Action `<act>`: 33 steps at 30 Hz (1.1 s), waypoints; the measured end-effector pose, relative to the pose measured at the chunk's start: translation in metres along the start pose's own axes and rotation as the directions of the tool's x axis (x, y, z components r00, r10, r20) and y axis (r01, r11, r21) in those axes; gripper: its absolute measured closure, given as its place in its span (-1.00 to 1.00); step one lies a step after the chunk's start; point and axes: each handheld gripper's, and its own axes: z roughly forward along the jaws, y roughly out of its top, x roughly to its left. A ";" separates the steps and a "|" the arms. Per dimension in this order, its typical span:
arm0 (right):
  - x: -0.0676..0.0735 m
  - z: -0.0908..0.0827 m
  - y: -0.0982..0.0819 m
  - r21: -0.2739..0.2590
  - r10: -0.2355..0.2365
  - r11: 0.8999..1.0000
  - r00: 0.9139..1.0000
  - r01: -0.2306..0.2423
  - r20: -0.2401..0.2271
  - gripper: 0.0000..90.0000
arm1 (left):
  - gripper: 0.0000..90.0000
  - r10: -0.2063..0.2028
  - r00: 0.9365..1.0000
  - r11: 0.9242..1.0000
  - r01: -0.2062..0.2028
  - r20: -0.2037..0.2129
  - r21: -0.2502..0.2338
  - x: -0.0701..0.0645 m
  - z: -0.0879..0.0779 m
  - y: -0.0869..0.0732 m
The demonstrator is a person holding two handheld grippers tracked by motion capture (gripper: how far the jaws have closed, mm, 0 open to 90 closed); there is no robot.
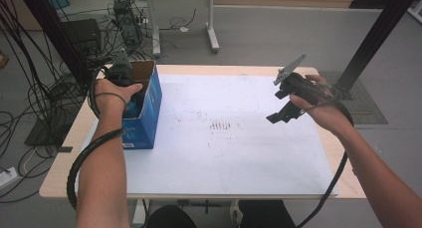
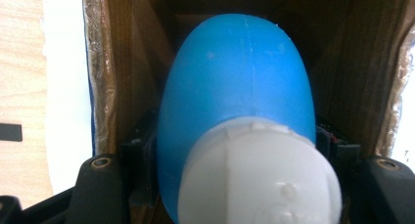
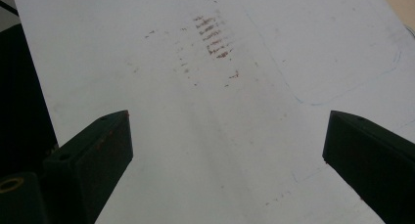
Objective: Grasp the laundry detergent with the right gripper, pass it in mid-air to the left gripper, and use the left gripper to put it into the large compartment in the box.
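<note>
Smooth blue plastic bottle (image 2: 235, 82) with white ribbed cap, clamped by left gripper (image 2: 235, 150) inside open blue cardboard box (image 1: 149, 96) at nine o'clock, right gripper (image 3: 227, 136) jaws apart

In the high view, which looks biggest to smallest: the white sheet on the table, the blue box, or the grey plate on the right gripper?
1. white sheet
2. blue box
3. grey plate, which is nearer the camera, yet plainly smallest.
</note>
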 end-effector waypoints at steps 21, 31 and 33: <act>0.002 -0.002 0.002 -0.014 -0.005 1.000 1.000 0.005 0.002 -0.90 | -0.35 0.023 1.000 0.999 -0.023 -0.015 -0.022 -0.004 -0.020 -0.002; 0.002 -0.003 0.004 -0.014 -0.003 1.000 1.000 0.003 0.002 -0.90 | -0.46 0.045 0.999 0.998 -0.046 -0.026 -0.032 -0.010 -0.042 -0.006; 0.000 -0.004 0.003 -0.011 0.003 1.000 1.000 -0.003 0.004 -0.90 | -0.48 0.050 0.998 0.998 -0.051 -0.027 -0.037 -0.010 -0.049 -0.007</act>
